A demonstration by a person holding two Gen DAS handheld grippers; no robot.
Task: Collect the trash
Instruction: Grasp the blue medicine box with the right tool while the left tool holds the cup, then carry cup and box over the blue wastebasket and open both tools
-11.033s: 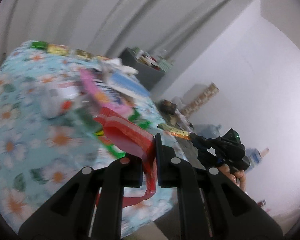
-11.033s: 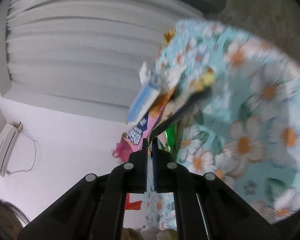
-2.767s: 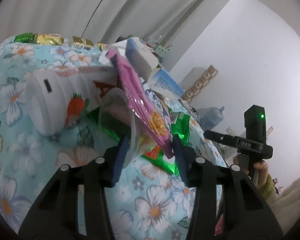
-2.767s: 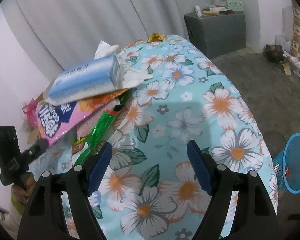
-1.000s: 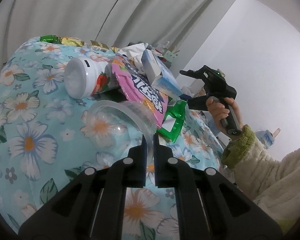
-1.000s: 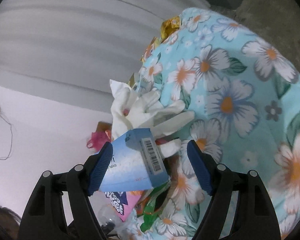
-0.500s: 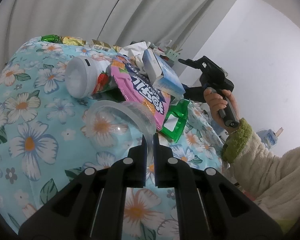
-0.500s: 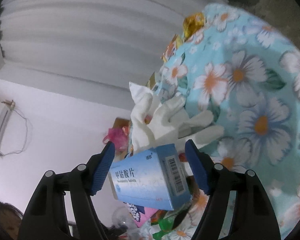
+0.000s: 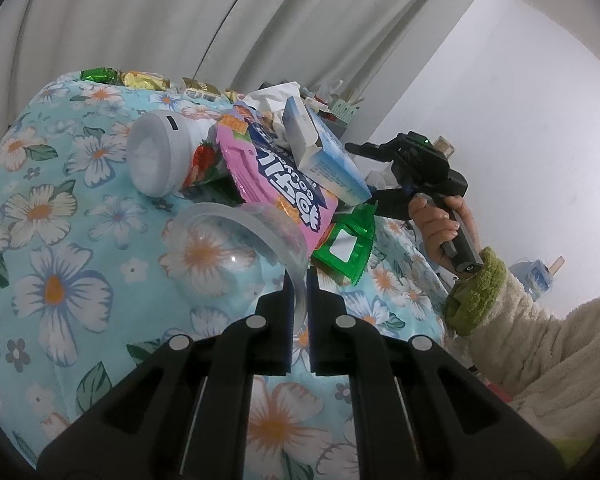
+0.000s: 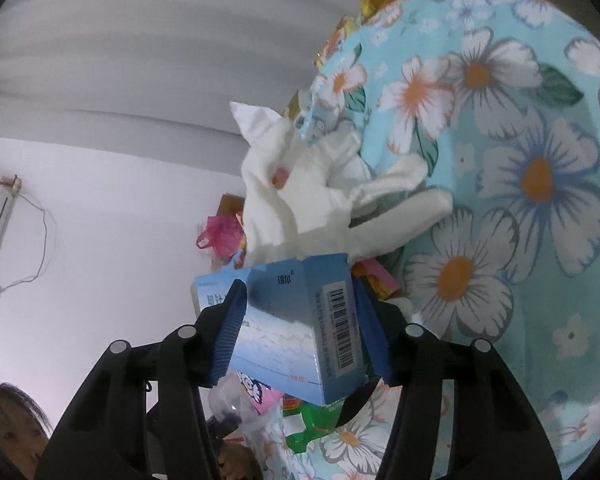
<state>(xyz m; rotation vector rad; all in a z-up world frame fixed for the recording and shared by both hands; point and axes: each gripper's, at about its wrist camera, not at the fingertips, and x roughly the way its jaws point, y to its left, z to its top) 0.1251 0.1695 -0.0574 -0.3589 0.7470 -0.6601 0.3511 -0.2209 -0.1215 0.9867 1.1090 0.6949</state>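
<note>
Blue carton [image 10: 300, 320] between right tool [image 10: 300, 332] pads, jaws just closing, contact both sides. Left tool [image 9: 298, 300] clenched on clear plastic cup [image 9: 236, 248] rim. Step: pickup from tabletop [image 9: 60, 240]. Next: lift, carry to bin.

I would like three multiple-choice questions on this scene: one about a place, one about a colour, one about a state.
1. Where does the blue box sit?
A. between the right gripper's fingers
B. on the floor
C. inside the clear cup

2. What colour is the snack bag under the box?
A. yellow
B. pink
C. black

3. How is the left gripper?
A. wide open
B. shut on the clear plastic cup's rim
C. holding a tissue

Answers: 1 A, the blue pads flank the box as the jaws have been closing; 2 B, pink with dark blue print; 3 B, the rim is pinched.
</note>
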